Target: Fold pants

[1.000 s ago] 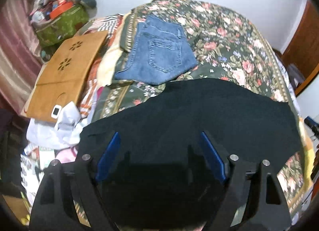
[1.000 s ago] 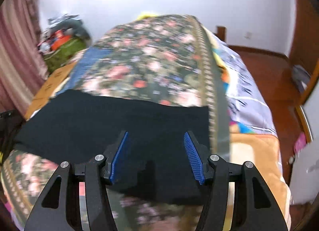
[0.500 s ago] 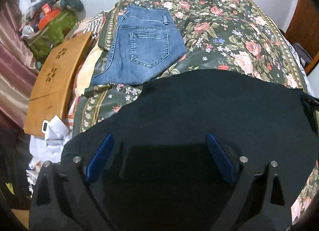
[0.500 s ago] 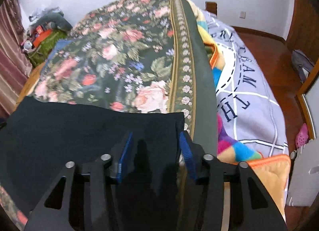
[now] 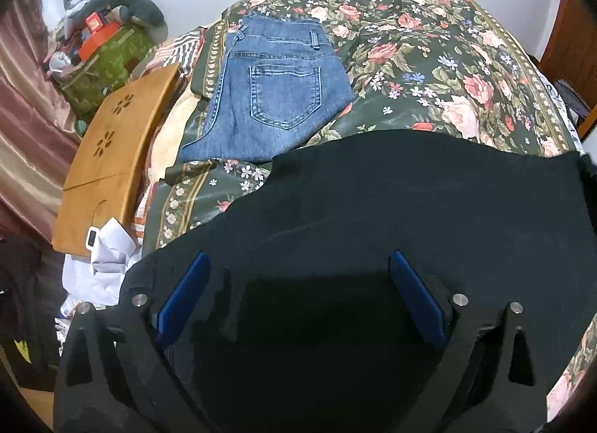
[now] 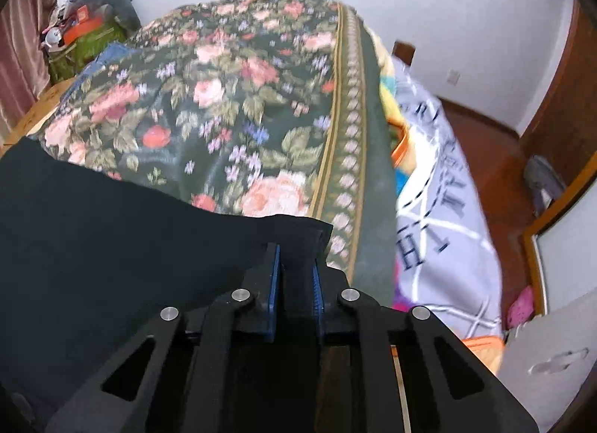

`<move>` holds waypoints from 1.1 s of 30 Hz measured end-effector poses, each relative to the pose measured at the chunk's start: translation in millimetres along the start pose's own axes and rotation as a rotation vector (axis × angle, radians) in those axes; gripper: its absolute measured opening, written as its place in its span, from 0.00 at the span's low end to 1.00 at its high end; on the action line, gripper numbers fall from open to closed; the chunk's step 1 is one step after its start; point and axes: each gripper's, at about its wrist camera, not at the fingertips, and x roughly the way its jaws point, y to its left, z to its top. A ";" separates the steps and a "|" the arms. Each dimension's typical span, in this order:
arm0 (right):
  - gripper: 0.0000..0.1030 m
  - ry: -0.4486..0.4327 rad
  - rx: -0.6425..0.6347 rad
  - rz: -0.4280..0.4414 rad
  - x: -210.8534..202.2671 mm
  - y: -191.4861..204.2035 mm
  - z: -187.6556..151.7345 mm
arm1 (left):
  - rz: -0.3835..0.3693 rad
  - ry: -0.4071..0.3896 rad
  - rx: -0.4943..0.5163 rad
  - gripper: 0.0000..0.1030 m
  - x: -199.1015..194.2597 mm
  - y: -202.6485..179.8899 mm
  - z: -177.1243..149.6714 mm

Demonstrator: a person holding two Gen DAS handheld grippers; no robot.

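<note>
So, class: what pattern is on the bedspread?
Dark green bedspread with pink roses and a patterned border; the left wrist view shows it best.

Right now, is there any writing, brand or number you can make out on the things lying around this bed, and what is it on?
"H": large dark letter on the grey-lilac printed bedsheet hanging over the bed's side; the letters above it are too blurred to read.
Red box on the cluttered pile by the wall: a pale label, too small to read.
Folded blue denim jeans, black pants, floral bedspread: no writing.
</note>
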 end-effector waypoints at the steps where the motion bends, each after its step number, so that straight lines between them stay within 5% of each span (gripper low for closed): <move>1: 0.11 -0.020 -0.007 -0.016 -3.7 -0.4 2.2 | -0.001 0.000 -0.001 0.96 0.2 0.6 -0.2; 5: 0.10 -0.020 -0.031 -0.058 6.0 1.2 13.4 | -0.013 0.002 -0.012 0.96 1.0 3.1 -0.6; 10: 0.10 0.101 0.010 -0.044 42.4 0.5 18.0 | -0.019 -0.001 -0.014 0.96 -1.3 3.0 -2.3; 15: 0.19 0.093 0.014 -0.183 15.0 -14.1 23.3 | -0.007 -0.014 0.013 0.95 -9.6 0.2 -5.4; 17: 0.20 0.087 0.070 -0.143 -8.4 -26.7 22.8 | -0.003 -0.021 0.030 0.95 -14.6 -2.0 -6.6; 22: 0.58 0.028 0.246 0.036 -78.8 -37.5 0.8 | -0.014 -0.066 0.080 0.95 -36.5 -12.5 -7.9; 26: 0.65 0.018 0.317 0.157 -115.9 -15.8 -27.3 | -0.054 -0.089 0.104 0.95 -50.8 -25.0 -11.4; 28: 0.73 0.025 0.383 0.231 -116.4 -2.6 -41.2 | -0.076 -0.101 0.118 0.95 -56.5 -33.5 -14.4; 33: 0.73 0.087 0.537 0.291 -97.0 13.5 -80.8 | -0.112 -0.101 0.149 0.95 -60.0 -52.8 -20.7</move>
